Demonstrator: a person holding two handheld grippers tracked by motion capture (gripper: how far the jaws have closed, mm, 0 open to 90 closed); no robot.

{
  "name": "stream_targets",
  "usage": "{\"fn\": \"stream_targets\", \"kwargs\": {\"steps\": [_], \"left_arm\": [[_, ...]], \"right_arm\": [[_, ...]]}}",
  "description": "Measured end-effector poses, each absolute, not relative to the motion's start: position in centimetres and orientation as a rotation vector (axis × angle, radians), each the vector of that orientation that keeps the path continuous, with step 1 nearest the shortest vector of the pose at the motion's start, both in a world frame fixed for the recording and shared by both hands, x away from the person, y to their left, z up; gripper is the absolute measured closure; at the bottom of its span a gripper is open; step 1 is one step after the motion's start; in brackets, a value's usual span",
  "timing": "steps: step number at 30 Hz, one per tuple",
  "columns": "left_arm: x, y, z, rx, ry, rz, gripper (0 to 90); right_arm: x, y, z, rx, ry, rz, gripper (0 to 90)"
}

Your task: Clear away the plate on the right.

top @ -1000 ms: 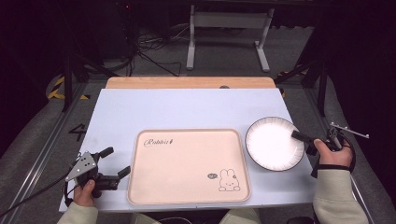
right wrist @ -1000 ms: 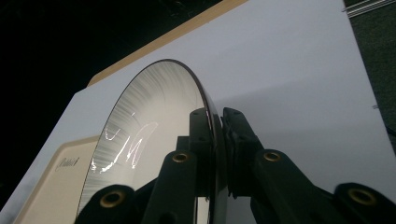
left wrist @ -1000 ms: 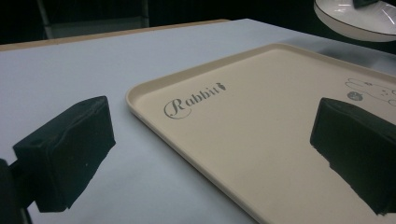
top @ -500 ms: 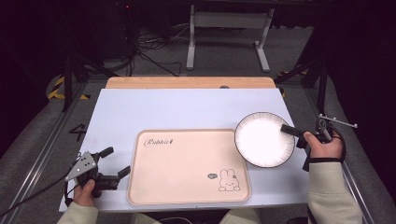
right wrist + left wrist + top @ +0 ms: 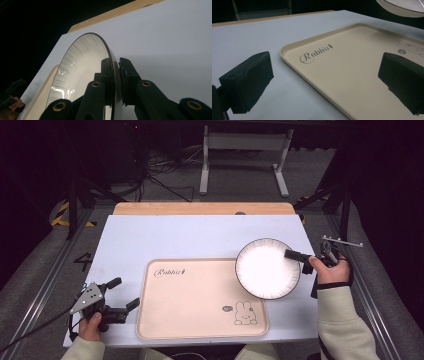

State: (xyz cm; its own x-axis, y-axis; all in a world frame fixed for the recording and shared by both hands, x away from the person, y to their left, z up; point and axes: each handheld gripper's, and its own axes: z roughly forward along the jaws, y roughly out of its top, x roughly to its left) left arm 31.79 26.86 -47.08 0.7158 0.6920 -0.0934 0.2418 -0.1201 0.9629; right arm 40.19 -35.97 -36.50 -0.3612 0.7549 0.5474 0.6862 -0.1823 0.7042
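Pinching plate [image 5: 267,268] rim, right hand-held gripper [image 5: 296,254], above tray [image 5: 185,320] corner

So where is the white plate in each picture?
High view: the plate sits right of centre, its left part over the tray.
Left gripper view: the plate's rim peeks in at the top right corner.
Right gripper view: the plate stands edge-on, pinched by the right tool.
Shared landmark: the beige tray.

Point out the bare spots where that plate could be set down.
The tray is bare apart from its rabbit print. The table is bare behind the tray. It is tight near the left gripper and where the right gripper holds the plate.
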Motion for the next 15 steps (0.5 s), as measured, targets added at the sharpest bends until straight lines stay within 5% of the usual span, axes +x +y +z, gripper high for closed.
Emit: {"fn": "stream_targets", "kwargs": {"steps": [15], "left_arm": [[31.8, 26.8, -47.1, 1.690, 0.754, 0.456, 0.3]], "right_arm": [[41.5, -31.7, -36.1, 1.679, 2.063, 1.664, 83.2]]}}
